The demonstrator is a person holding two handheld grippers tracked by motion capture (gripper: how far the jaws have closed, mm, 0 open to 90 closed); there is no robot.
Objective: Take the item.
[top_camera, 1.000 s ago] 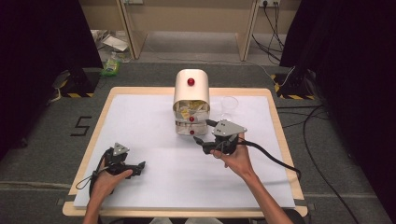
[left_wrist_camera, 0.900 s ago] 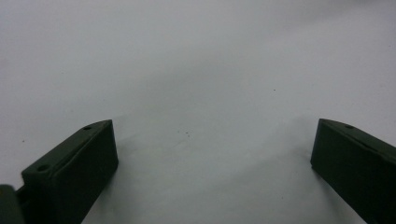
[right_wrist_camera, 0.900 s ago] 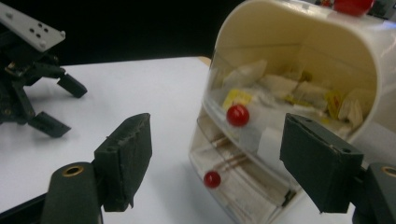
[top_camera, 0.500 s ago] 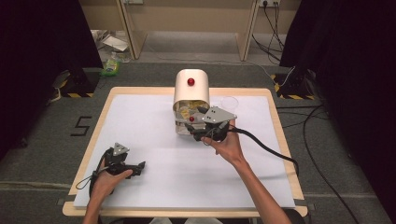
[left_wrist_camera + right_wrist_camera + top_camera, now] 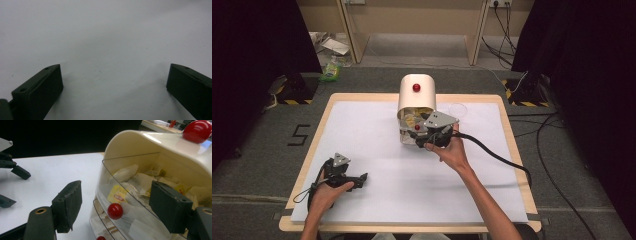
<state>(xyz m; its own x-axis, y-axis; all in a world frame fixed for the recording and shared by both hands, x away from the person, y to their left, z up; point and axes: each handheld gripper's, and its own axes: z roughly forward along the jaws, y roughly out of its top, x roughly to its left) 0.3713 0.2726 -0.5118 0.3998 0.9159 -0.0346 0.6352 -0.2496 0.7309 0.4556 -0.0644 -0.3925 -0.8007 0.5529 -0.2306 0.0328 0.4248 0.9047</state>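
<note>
Target is the red ball knob (image 5: 115, 211) on the clear upper drawer (image 5: 125, 202) of the cream tea-bag dispenser (image 5: 416, 97). My right hand-held gripper (image 5: 117, 205) has its jaws spread wide, one on each side of the knob, nothing pinched yet. The step I'm on looks like grabbing that knob to pull the drawer out.

To do it well: centre the knob between the pads, since it sits nearer the left jaw in the right gripper view. Push in slightly so the pads close past the ball's widest part; a round glossy knob will likely squirt out of a shallow pinch. Close gently, then pull straight along the drawer's slide line, no lift or twist. The case looks light and may drag along.

Orientation: the dispenser stands upright near the far middle of the tabletop (image 5: 362, 130), long axis vertical, domed top up, and its drawer fronts face the near edge. The knob points out towards me. A second red knob (image 5: 101, 238) sits just below, and another one (image 5: 416, 88) on the dome.

My left hand-held gripper (image 5: 349, 181) rests near the left front corner, well apart, jaws wide over bare white surface.
</note>
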